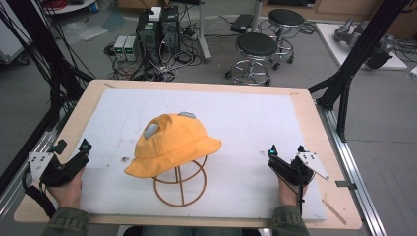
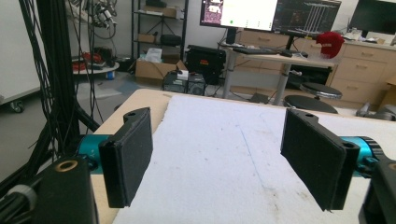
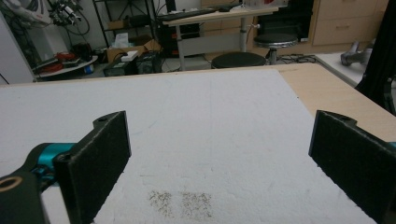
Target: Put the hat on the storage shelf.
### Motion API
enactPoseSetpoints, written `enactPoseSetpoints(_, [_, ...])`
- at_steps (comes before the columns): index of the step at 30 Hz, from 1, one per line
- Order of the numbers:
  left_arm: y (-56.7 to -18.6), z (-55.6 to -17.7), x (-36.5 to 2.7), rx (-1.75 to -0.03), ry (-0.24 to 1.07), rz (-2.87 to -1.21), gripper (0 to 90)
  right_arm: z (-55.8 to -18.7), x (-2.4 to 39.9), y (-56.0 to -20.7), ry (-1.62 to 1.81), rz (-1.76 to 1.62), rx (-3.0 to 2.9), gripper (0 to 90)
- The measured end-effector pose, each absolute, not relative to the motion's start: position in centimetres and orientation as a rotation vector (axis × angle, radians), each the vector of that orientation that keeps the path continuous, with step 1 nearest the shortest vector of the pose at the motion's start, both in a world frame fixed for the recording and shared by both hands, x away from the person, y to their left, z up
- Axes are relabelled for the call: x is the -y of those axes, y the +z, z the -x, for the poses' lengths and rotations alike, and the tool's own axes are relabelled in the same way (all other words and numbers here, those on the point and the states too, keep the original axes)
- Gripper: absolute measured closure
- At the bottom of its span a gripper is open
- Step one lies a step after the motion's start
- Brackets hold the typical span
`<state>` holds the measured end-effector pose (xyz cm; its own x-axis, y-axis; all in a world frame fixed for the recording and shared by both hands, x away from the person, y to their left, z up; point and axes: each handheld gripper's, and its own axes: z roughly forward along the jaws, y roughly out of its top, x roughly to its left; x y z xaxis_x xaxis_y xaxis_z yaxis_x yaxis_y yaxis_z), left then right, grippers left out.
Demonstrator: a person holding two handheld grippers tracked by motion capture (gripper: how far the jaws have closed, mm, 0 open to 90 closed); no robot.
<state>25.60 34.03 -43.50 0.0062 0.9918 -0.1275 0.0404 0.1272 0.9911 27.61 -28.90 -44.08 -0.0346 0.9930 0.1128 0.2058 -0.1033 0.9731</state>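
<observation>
yellow bucket hat [image 1: 174, 140] sits on a wire stand [image 1: 180, 186], near the middle of the white foam sheet [image 1: 255, 118] that covers most of the wooden desk [image 1: 314, 115]. the hat is tilted, brim lower on the near-left side; two grey patches show on the crown. the stand's round wire base rests on the foam below and slightly right of the hat, toward the near edge.

left gripper [image 1: 84, 147] lies at the near-left edge of the foam, held in the left hand [image 1: 69, 189], well apart from the hat. in the left gripper view its jaws stand wide, nothing between them but bare foam; the black pads [image 2: 128, 156] face each other across the gap. the foam there shows a faint blue line and some grey marks.

right gripper [image 1: 285, 150] rests at the near-right of the foam, held in the right hand [image 1: 290, 191], also well apart from the hat. in the right gripper view its jaws stand wide too, holding nothing; a patch of dark specks [image 3: 182, 203] marks the foam between them.

hat lies roughly between the two grippers, a little farther up the desk than either.

beyond the desk: two round black stools [image 1: 255, 46] and computer boxes [image 1: 157, 29] with cables on the floor.
</observation>
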Motion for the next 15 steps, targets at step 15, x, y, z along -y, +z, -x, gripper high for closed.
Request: enactPoseSetpoints(15, [-43.67,-25.76,-34.0,-1.292,1.076,-1.15,25.5,-27.73,28.96,-44.16,1.221,-1.421,-1.351,4.4])
